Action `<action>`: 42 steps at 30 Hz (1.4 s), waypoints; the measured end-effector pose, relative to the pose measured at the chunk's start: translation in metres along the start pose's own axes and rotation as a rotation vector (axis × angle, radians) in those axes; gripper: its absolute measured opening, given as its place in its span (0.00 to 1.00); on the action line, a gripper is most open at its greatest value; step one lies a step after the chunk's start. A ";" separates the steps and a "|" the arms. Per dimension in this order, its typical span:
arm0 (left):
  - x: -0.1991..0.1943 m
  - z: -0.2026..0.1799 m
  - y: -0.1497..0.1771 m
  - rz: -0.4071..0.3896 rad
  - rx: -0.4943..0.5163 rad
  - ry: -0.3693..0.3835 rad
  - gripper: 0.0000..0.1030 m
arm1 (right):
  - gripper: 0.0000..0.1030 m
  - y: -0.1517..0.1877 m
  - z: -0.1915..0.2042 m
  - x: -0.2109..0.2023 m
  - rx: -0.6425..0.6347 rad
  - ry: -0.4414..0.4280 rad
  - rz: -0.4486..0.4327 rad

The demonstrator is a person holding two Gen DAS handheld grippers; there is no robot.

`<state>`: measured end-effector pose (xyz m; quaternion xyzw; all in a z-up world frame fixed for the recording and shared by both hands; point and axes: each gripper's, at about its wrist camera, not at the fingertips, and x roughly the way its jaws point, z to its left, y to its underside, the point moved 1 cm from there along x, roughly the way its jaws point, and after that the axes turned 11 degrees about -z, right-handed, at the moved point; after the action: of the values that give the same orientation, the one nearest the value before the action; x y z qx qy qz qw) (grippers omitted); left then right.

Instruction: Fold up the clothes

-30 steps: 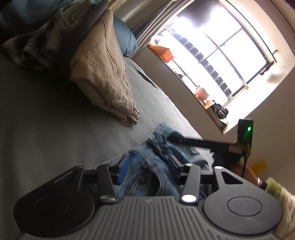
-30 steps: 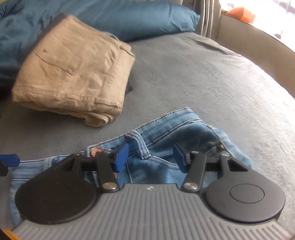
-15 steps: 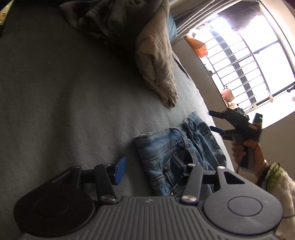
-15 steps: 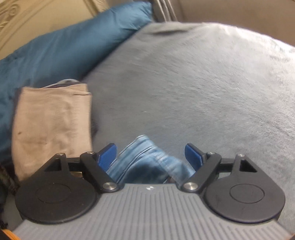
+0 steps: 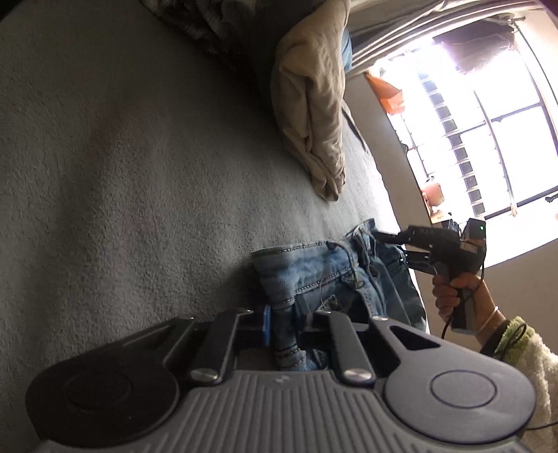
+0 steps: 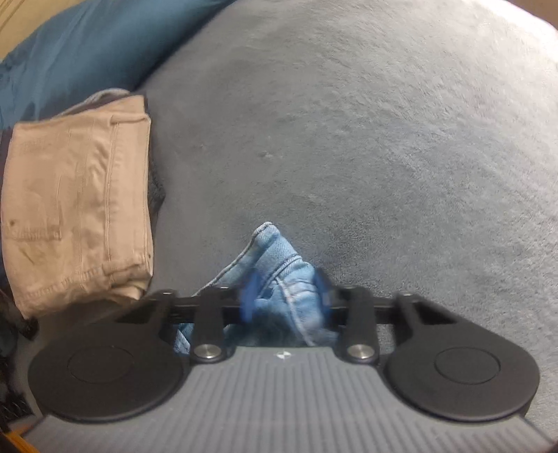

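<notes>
Light blue jeans (image 5: 314, 271) lie bunched on the grey bed cover (image 5: 139, 174). My left gripper (image 5: 287, 325) is shut on a folded edge of the denim at its near end. In the same view the right gripper (image 5: 392, 244), held by a hand (image 5: 450, 289), bites the waistband at the far end. The right wrist view shows the right gripper (image 6: 286, 296) with its blurred blue pads pressed on a raised peak of the jeans (image 6: 275, 251). The rest of the garment is hidden under the tool bodies.
Folded beige trousers (image 5: 310, 104) (image 6: 76, 216) sit further up the bed, beside a dark crumpled clothes pile (image 5: 209, 21) and a blue pillow (image 6: 87, 52). A bright barred window (image 5: 488, 122) and a low wall run along the bed's right side. Grey cover (image 6: 383, 139) stretches ahead.
Both grippers have gone from open to shut on the jeans. The right gripper has dropped onto the waistband, and the denim has bunched up between the two tools.
</notes>
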<state>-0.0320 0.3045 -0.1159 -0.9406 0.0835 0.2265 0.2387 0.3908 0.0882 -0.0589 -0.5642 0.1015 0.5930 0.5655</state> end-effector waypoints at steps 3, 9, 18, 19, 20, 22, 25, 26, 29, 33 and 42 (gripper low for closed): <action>-0.007 -0.003 -0.004 -0.046 0.008 0.011 0.09 | 0.13 0.001 0.004 -0.012 -0.032 -0.001 -0.037; -0.016 -0.011 -0.015 -0.085 0.037 0.035 0.09 | 0.12 -0.003 0.011 -0.028 -0.037 -0.034 -0.104; -0.025 0.001 -0.026 -0.107 0.064 -0.014 0.09 | 0.12 -0.017 0.042 -0.011 -0.073 -0.096 -0.126; -0.025 0.003 -0.025 -0.102 0.064 -0.024 0.09 | 0.12 -0.016 0.043 -0.006 -0.075 -0.090 -0.122; -0.024 0.005 -0.024 -0.097 0.065 -0.032 0.09 | 0.12 -0.015 0.045 -0.001 -0.077 -0.083 -0.117; -0.025 0.010 -0.025 -0.087 0.065 -0.045 0.10 | 0.12 -0.012 0.041 0.007 -0.059 -0.071 -0.120; -0.023 0.014 -0.023 -0.078 0.067 -0.054 0.10 | 0.13 -0.003 0.033 0.012 -0.016 -0.063 -0.149; -0.026 0.013 -0.024 -0.084 0.074 -0.060 0.11 | 0.14 0.000 0.030 0.013 0.001 -0.063 -0.160; -0.035 0.010 -0.025 -0.104 0.096 -0.079 0.17 | 0.23 0.005 0.026 0.012 0.043 -0.049 -0.192; -0.046 0.007 -0.026 -0.130 0.126 -0.104 0.25 | 0.29 0.002 0.030 -0.009 0.055 -0.024 -0.264; -0.044 -0.045 -0.033 -0.143 0.343 0.005 0.36 | 0.37 0.044 0.111 -0.050 -0.367 -0.115 -0.248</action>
<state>-0.0443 0.3139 -0.0467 -0.8901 0.0546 0.1892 0.4110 0.2810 0.1291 -0.0043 -0.6310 -0.1108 0.5587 0.5266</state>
